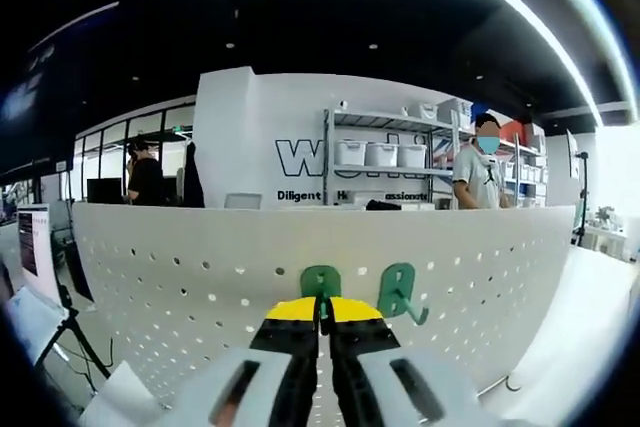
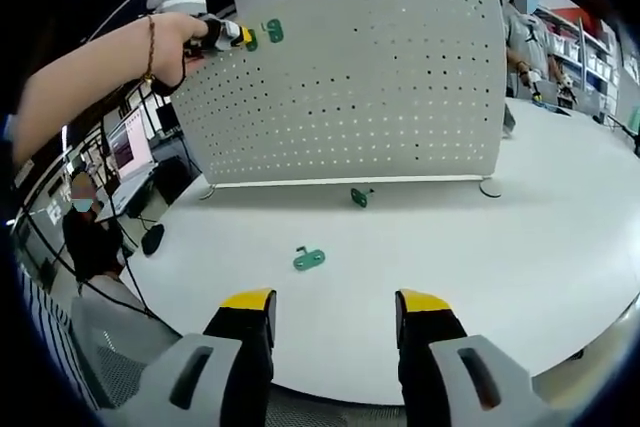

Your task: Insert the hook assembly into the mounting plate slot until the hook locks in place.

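Seating a hook (image 1: 320, 285) at the pegboard (image 1: 200, 247) w/ the left gripper (image 1: 321, 319): jaws closed tight on its lower part, yellow tips nearly touching, green backplate flat against the board near the top edge. Can't tell if its tabs are actually in the holes or locked; the contact point is hidden behind the jaw tips.

Done so far, by the look of it: a 2nd hook (image 1: 401, 292) hangs on the board just right of the held one, prong curling out toward the camera, no gripper on it. Looks mounted.

Right gripper view, from further back: board (image 2: 350, 77) stands upright on the white desk (image 2: 560, 217), left gripper (image 2: 238, 37) up at its top left corner w/ a person's hand (image 2: 172, 42) behind it, mounted hook (image 2: 273, 31) just beside.

Left to do, as I judge it: confirm the held hook clicks in, then release. Two more hooks lie loose on the desk: one (image 2: 359, 196) near the board's foot, one (image 2: 308, 259) closer to the right gripper, well apart from each other. Prob. they go up next if the job covers all of them; the task line names just one.

Right gripper (image 2: 336, 312): jaws wide apart, empty, hovering over the desk's near edge, pointing roughly at the nearer loose hook but not close to it.

Everything relevant is in sight across the two views.
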`<state>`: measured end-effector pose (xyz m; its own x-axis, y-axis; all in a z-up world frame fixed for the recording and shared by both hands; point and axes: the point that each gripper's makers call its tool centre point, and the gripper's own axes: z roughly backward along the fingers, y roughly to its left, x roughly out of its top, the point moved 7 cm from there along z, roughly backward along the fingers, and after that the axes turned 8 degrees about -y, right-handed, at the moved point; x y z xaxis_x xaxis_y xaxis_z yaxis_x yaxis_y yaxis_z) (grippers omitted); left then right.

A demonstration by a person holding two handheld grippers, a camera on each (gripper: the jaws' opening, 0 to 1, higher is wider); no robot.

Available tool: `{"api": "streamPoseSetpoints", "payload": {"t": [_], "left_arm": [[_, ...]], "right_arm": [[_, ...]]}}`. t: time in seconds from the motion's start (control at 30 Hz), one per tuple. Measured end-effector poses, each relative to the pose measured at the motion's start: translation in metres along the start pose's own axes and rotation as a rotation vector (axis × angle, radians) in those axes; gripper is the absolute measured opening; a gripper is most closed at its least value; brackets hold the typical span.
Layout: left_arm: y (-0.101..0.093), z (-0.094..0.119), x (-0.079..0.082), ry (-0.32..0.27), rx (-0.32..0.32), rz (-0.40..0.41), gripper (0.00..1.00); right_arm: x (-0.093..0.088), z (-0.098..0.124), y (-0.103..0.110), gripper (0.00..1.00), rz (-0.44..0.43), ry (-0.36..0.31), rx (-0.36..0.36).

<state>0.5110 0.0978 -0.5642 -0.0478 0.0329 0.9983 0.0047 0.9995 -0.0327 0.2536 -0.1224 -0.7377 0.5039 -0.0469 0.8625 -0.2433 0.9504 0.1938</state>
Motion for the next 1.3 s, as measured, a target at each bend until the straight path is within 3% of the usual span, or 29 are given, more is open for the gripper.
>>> {"api": "streamPoseSetpoints", "payload": {"t": [0.33,0.5,0.63,0.77,0.87,0.97,1.03,1.17,1.3], "left_arm": [[0.003,0.005,0.001,0.014,-0.034,0.019,0.04],[0.006,0.009,0.004,0.032,-0.049,0.034,0.21],[0.009,0.017,0.006,0.047,-0.087,0.032,0.28],[0.015,0.031,0.009,0.061,-0.142,0.032,0.38],[0.022,0.043,0.011,0.078,-0.179,0.026,0.4],[0.034,0.058,0.019,0.042,-0.18,0.056,0.4],[0.041,0.065,0.021,0.049,-0.19,0.055,0.41],[0.053,0.079,0.016,0.091,-0.219,0.072,0.48],[0.063,0.097,0.009,0.111,-0.236,0.073,0.49]], "right_arm": [[0.0,0.0,0.0,0.45,0.013,0.0,-0.003],[0.001,0.0,0.001,0.45,0.015,-0.001,-0.005],[0.004,-0.001,0.003,0.45,0.023,-0.008,-0.004],[0.007,-0.002,0.003,0.45,0.027,-0.016,-0.005],[0.009,-0.003,0.002,0.45,0.03,-0.025,-0.009],[0.01,-0.003,0.002,0.45,0.032,-0.028,-0.011],[0.011,-0.003,0.001,0.45,0.036,-0.034,-0.012],[0.012,-0.002,0.002,0.45,0.041,-0.035,-0.014],[0.011,-0.001,0.003,0.45,0.045,-0.035,-0.013]]}}
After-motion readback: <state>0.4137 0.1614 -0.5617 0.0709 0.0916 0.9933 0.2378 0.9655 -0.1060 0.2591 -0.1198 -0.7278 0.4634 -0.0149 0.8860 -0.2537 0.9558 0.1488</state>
